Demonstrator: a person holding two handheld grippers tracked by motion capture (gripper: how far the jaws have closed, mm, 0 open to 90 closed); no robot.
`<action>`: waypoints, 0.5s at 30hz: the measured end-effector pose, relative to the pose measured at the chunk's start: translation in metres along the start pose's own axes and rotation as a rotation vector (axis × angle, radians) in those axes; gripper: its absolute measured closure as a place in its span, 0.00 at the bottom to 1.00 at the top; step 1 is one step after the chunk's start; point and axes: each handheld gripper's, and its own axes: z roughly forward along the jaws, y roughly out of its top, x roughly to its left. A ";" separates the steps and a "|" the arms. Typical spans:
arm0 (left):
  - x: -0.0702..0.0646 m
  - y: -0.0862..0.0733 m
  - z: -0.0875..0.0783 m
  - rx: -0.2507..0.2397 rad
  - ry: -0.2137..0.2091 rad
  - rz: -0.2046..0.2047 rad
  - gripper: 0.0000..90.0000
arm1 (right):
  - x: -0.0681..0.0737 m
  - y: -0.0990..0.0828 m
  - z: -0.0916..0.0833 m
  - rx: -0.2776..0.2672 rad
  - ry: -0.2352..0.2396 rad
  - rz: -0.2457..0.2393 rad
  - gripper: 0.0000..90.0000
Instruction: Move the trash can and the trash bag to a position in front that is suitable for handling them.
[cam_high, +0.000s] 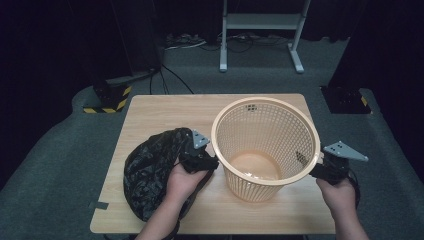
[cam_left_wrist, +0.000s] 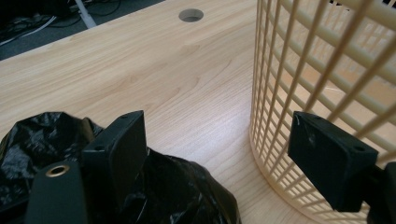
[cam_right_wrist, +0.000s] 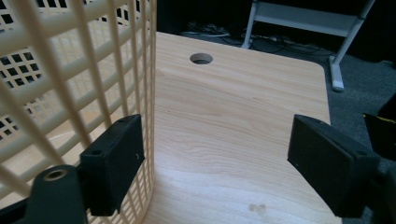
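Observation:
A cream lattice basket (cam_high: 295, 135) stands upright on the right half of the wooden table (cam_high: 165, 110). A crumpled black plastic bag (cam_high: 150, 170) lies left of it near the front edge. My left gripper (cam_high: 202, 159) sits between bag and basket. In the left gripper view it (cam_left_wrist: 224, 154) is open, its left jaw over the bag (cam_left_wrist: 177, 191) and its right jaw beside the basket wall (cam_left_wrist: 289, 93), with bare table between. My right gripper (cam_high: 320, 165) is at the basket's right side. It (cam_right_wrist: 224, 158) is open, its left jaw close to the basket wall (cam_right_wrist: 93, 74).
A round cable hole (cam_right_wrist: 201, 58) sits in the table's far part. Beyond the table are grey carpet, a white metal stand (cam_high: 260, 22) and a yellow-black striped base (cam_high: 107, 100). The table's right edge (cam_right_wrist: 327, 93) is near my right gripper.

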 end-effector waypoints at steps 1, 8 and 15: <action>0.002 -0.001 -0.003 0.002 0.000 0.007 0.22 | 0.003 0.000 -0.001 0.000 0.000 -0.001 0.23; 0.010 -0.007 -0.023 -0.019 0.015 -0.002 0.23 | 0.027 -0.003 -0.008 -0.007 0.027 -0.018 0.25; 0.027 -0.018 -0.048 -0.028 0.042 0.011 0.20 | 0.039 -0.006 -0.008 0.006 0.042 -0.030 0.15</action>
